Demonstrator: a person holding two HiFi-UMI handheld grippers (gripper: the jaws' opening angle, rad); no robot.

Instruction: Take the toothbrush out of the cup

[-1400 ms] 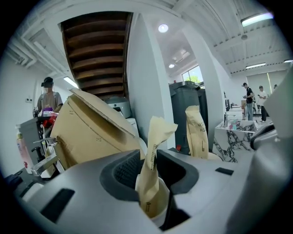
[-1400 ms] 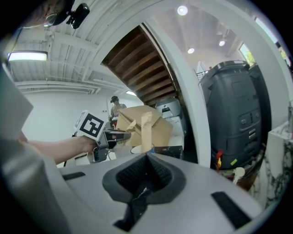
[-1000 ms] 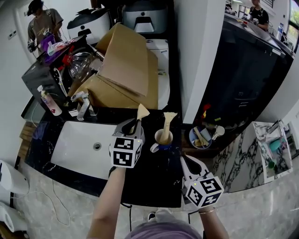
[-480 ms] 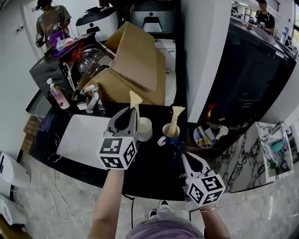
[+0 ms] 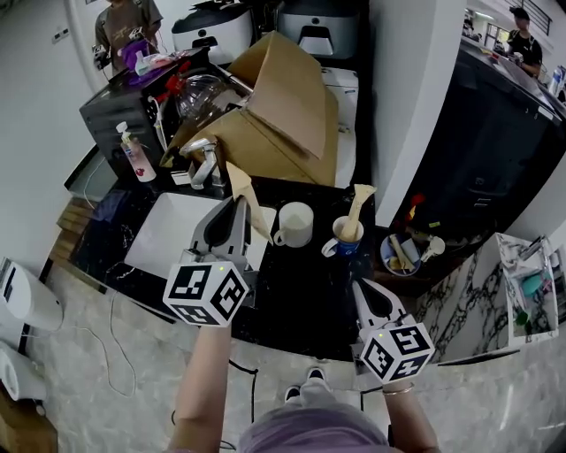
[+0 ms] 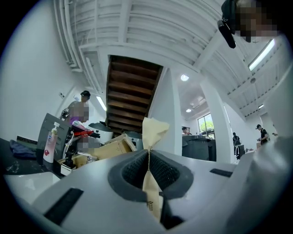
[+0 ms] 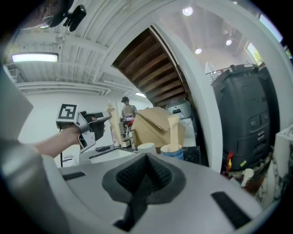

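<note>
My left gripper (image 5: 232, 212) is shut on a toothbrush in a beige paper wrapper (image 5: 250, 199), held in the air over the sink's right edge, left of the cups. In the left gripper view the wrapper (image 6: 153, 132) sticks up through the closed pads (image 6: 137, 169). A white mug (image 5: 294, 223) stands on the black counter. Next to it a blue cup (image 5: 347, 241) holds a second wrapped toothbrush (image 5: 357, 208). My right gripper (image 5: 363, 292) hangs shut and empty near the counter's front edge, below the blue cup (image 7: 173, 150).
A white sink (image 5: 168, 239) with a faucet (image 5: 208, 164) lies at the left. Cardboard boxes (image 5: 283, 115) fill the back of the counter. A soap bottle (image 5: 133, 155) stands far left, and a bowl of utensils (image 5: 407, 257) at the right. A person (image 5: 128, 26) stands behind.
My left gripper has risen and moved left with the wrapped toothbrush, away from the blue cup, uncovering the white mug. The right gripper has shifted slightly.
</note>
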